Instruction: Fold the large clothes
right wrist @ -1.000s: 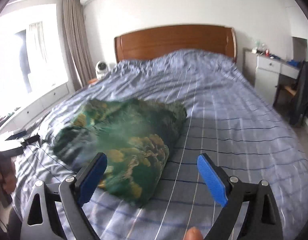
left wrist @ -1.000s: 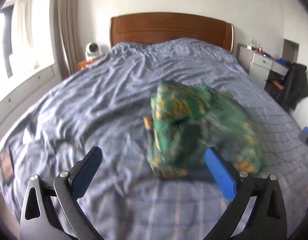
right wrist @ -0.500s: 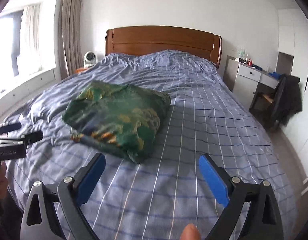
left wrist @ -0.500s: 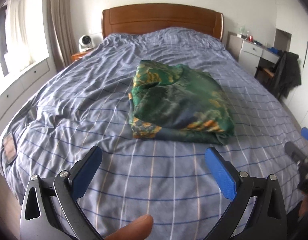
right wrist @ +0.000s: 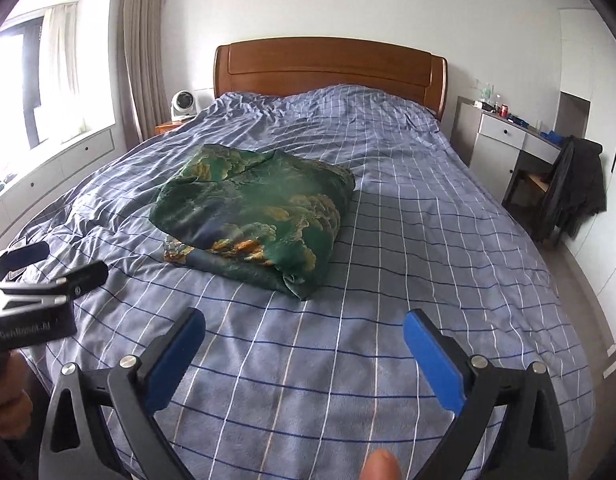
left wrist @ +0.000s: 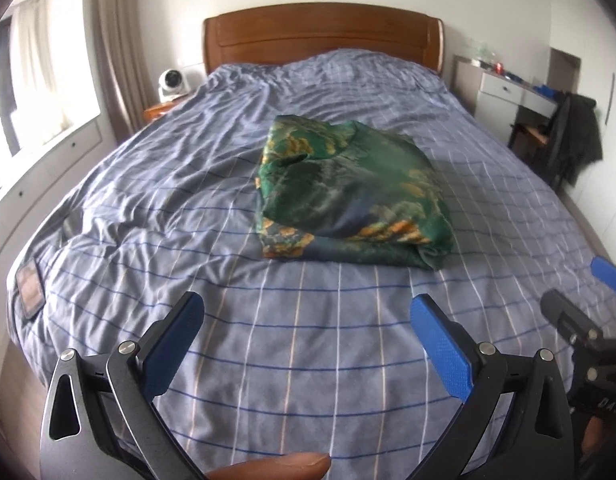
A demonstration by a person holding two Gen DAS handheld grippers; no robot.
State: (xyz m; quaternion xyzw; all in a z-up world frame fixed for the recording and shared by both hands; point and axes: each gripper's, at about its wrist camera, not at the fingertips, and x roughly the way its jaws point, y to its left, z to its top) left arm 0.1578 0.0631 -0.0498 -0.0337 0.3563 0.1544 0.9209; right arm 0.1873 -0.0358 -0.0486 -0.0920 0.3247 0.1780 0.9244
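Observation:
A green garment with orange and blue print [left wrist: 351,192] lies folded in a thick bundle on the blue checked bedcover [left wrist: 308,340]; it also shows in the right wrist view [right wrist: 260,212]. My left gripper [left wrist: 306,320] is open and empty, held back near the foot of the bed, well short of the bundle. My right gripper [right wrist: 304,332] is open and empty, also near the foot, to the right of the left one. The left gripper also shows at the left edge of the right wrist view [right wrist: 40,268], and the right gripper at the right edge of the left wrist view [left wrist: 579,300].
A wooden headboard [right wrist: 327,68] stands at the far end. A small white fan [right wrist: 184,104] sits on a nightstand at the far left. A white desk [right wrist: 507,136] and a chair with a dark jacket [right wrist: 575,184] stand on the right. A window bench [left wrist: 36,168] runs along the left.
Both grippers have drawn back from the garment toward the foot of the bed. The bundle, blurred and moving a second ago, now lies still on the cover.

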